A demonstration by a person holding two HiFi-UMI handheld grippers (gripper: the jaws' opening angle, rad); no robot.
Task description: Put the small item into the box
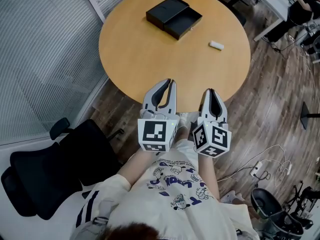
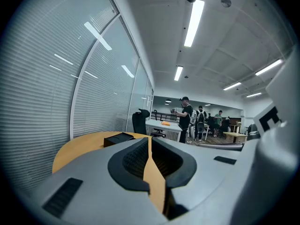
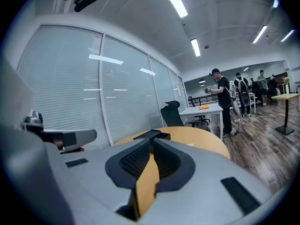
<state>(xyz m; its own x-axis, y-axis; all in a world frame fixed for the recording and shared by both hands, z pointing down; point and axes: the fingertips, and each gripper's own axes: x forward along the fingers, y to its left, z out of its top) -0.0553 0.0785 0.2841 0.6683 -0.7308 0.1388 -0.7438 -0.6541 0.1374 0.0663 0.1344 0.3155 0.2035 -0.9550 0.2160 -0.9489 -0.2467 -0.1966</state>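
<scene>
The black box [image 1: 184, 22] lies open on the far side of the round wooden table [image 1: 150, 59], its lid [image 1: 166, 10] right beside it. The small white item [image 1: 216, 45] rests on the table to the right of the box. My left gripper [image 1: 170, 82] and right gripper [image 1: 210, 92] hover side by side over the table's near edge, well short of both objects. Both are shut with nothing between the jaws. In the left gripper view the box [image 2: 118, 138] shows past the closed left gripper [image 2: 150, 138]. The box [image 3: 152, 134] sits just beyond the right gripper [image 3: 151, 141].
A black office chair [image 1: 55, 169] stands at the lower left, next to a glass wall with blinds [image 1: 45, 44]. Cables and a power strip [image 1: 257, 170] lie on the wood floor at the right. People [image 2: 185, 118] stand by desks far off.
</scene>
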